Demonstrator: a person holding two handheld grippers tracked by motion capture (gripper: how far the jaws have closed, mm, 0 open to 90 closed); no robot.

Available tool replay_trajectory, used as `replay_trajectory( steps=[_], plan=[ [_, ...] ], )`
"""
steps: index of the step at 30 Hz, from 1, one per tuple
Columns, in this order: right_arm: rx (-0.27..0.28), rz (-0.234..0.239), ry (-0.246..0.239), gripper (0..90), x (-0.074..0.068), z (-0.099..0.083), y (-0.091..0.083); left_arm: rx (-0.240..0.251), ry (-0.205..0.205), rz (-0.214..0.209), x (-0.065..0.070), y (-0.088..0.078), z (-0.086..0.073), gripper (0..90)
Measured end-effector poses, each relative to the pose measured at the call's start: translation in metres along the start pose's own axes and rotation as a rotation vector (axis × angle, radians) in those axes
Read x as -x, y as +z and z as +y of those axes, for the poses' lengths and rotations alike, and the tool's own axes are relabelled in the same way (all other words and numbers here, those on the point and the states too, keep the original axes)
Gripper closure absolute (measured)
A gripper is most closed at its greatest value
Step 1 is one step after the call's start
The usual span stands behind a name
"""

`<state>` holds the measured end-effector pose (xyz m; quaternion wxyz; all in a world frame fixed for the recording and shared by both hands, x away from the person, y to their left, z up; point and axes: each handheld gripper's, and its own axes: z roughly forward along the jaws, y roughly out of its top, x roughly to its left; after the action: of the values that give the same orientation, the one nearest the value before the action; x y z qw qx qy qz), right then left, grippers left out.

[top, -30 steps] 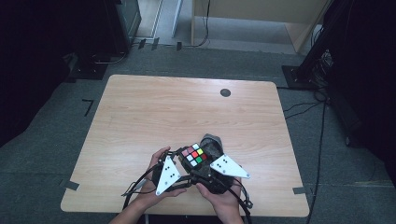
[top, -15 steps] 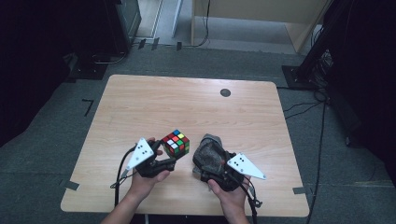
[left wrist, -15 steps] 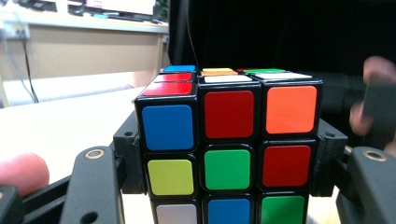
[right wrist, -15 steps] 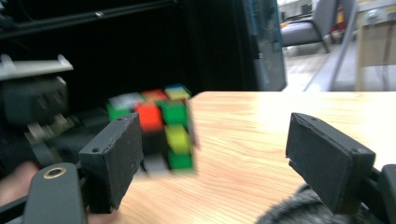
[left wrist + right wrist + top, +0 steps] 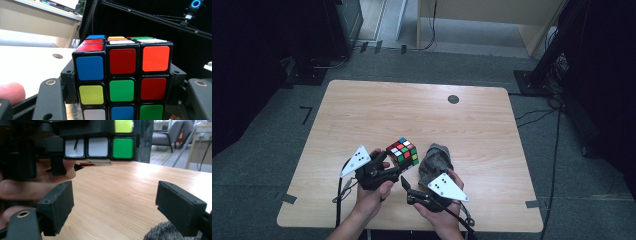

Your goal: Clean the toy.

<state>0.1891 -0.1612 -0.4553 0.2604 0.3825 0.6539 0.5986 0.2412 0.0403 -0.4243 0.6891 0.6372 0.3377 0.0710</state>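
While the left tool [image 5: 398, 171] has lifted the clamped cube [image 5: 402, 151] away, the right tool [image 5: 404, 184] has just been opening, empty.

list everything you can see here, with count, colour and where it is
puzzle cube: 1, multicoloured stickers on black, clamped in the left gripper, lifted above the table's near middle
furry cloth: 1, grey, lying on the table just right of the cube, beside the right hand
table: 1, light wood, centre of the room
round grommet: 1, dark, in the tabletop near the far edge
tape marks: several, dark, on the grey floor by the table's corners
left gripper: 1, black with a grey plate, shut on the cube
right gripper: 1, black with a grey plate, jaws apart and have just been opening, nothing between them
hands: 2, near edge, each holding a gripper
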Motion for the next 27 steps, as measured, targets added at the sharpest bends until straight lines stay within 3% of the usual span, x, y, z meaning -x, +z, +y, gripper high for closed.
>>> replay_trajectory(
  steps=[8,22,27],
  plan=[
    [0.082,-0.019,-0.03,21.0,-0.0064,0.0033,-0.0063,-0.023,-0.044,-0.049,0.0074,0.0059,-0.0045,34.0],
    [0.089,-0.061,-0.103,23.0,-0.0062,0.0048,-0.0089,-0.04,-0.07,-0.074,0.0056,0.0071,-0.0039,34.0],
    [0.105,-0.062,-0.113,28.8,-0.0096,0.0022,-0.0087,-0.061,-0.085,-0.077,0.0049,0.0095,-0.0071,34.0]
  ],
)
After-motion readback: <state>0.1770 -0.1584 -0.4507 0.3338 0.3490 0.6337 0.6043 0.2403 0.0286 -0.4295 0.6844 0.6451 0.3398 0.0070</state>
